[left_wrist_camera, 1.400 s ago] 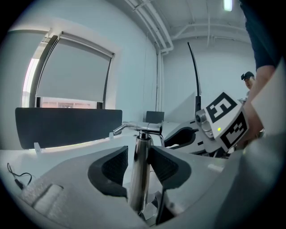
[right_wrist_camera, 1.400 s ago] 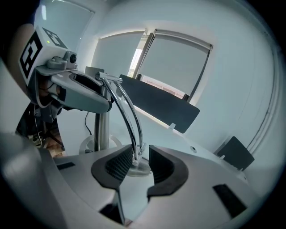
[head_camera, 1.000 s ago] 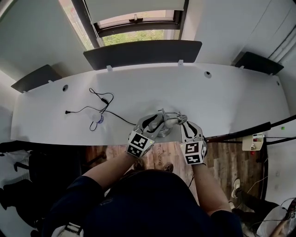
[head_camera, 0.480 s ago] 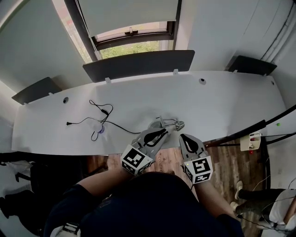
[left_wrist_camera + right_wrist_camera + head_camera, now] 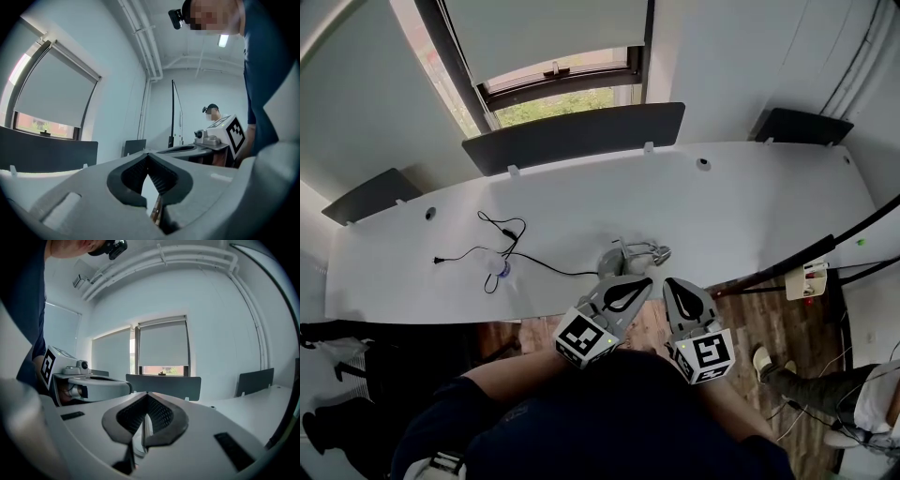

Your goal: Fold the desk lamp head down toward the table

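The desk lamp [image 5: 634, 254], silver-grey with its head folded low over its round base, sits on the white table [image 5: 750, 202] near the front edge. Its black cable [image 5: 546, 267] runs left to a loose tangle with a plug. My left gripper [image 5: 641, 280] and right gripper [image 5: 670, 282] hover side by side just in front of the lamp, off the table's edge and apart from it. Both are shut with nothing between the jaws. In the left gripper view the left gripper [image 5: 148, 155] points level at the far wall. The right gripper [image 5: 146, 395] faces the window.
Dark divider panels [image 5: 574, 132] stand along the table's back edge, with more at the left [image 5: 370, 194] and right [image 5: 799, 124]. A small white and blue object [image 5: 499, 266] lies by the cable. A power strip [image 5: 812, 279] hangs at the right, above the wooden floor.
Both grippers have let go of the lamp, drawn back toward the person and risen, and their jaws have shut. The lamp stays folded on the table.
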A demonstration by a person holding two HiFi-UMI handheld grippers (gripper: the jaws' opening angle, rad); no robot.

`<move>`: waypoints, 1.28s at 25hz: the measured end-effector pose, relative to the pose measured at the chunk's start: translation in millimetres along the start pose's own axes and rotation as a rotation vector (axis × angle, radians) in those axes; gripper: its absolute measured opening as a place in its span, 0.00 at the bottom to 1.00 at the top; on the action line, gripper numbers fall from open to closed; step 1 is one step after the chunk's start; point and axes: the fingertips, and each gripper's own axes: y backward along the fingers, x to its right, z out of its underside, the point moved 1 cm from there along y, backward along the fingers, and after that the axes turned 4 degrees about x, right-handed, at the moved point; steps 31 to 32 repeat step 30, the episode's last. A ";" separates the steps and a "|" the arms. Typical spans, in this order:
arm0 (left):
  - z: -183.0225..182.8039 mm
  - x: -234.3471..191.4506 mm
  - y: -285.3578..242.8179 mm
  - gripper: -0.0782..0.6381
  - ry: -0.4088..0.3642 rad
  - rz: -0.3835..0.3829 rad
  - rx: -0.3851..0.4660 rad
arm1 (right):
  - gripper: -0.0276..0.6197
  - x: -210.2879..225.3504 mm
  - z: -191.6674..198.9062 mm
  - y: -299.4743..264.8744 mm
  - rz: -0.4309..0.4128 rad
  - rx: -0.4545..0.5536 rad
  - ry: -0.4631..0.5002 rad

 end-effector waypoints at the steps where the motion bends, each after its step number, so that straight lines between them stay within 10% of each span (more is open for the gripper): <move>1: 0.5 1.0 -0.1 0.12 -0.004 0.002 0.000 | 0.06 0.1 0.7 1.0 0.001 0.002 -0.001; 32: 3.0 11.0 10.6 0.12 -0.007 -0.030 -0.001 | 0.06 -7.3 5.8 10.8 -0.031 0.012 -0.017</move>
